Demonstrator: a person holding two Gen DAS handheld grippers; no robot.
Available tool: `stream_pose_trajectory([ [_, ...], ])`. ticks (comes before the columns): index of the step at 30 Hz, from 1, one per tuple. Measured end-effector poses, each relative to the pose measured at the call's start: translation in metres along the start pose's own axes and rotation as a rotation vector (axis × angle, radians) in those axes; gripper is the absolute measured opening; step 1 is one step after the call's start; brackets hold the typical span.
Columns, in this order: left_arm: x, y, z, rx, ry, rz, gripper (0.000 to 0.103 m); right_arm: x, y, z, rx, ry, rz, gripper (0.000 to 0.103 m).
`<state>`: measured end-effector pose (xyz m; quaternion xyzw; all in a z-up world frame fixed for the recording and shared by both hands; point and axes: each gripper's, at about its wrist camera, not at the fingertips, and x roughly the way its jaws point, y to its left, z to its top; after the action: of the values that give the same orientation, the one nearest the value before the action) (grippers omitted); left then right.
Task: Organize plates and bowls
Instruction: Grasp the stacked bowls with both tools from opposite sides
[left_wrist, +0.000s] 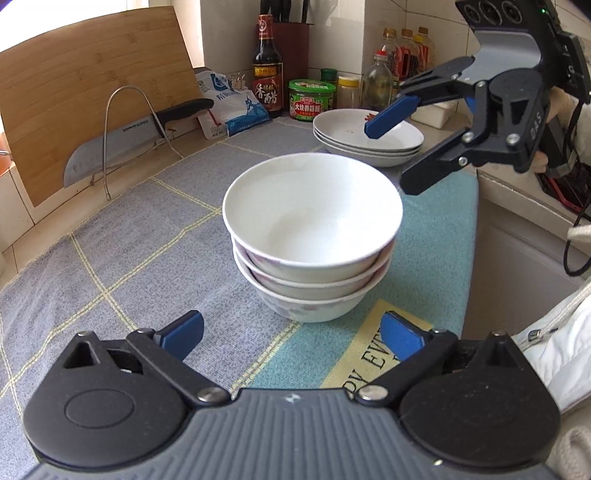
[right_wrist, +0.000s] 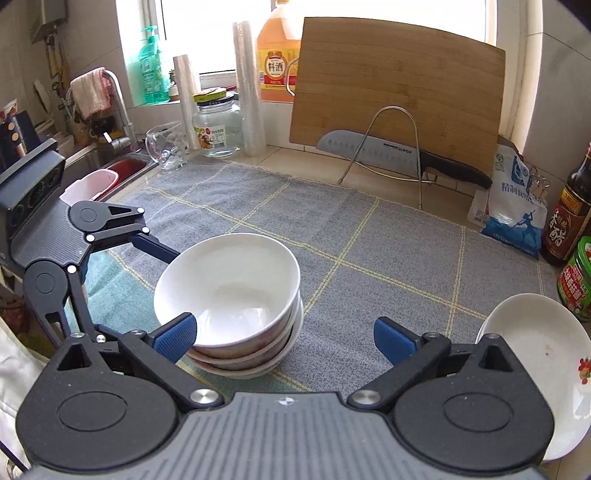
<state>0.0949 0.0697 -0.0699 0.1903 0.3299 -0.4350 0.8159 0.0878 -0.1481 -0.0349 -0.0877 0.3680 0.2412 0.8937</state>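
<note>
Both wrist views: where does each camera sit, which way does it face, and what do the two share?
Left wrist view: sits on the left hand-held gripper, looking down over the bowl stack toward the plates; the right hand-held gripper and a pale sleeve show.
Right wrist view: sits on the right hand-held gripper, facing the cutting board and window; the left hand-held gripper shows.
Shared: bowls, plates, knife, checked cloth.
</note>
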Motion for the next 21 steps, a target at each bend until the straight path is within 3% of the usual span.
stream_pose_trajectory([
  [12,0.024,0.002,0.001,0.045,0.02,0.002,0.101,0.04,0.017,-0.025,-0.169,0.137,-0.003,0.103],
  [21,0.034,0.004,0.004,0.073,0.029,-0.026,0.101,0.068,0.015,-0.031,-0.222,0.144,-0.014,0.103],
])
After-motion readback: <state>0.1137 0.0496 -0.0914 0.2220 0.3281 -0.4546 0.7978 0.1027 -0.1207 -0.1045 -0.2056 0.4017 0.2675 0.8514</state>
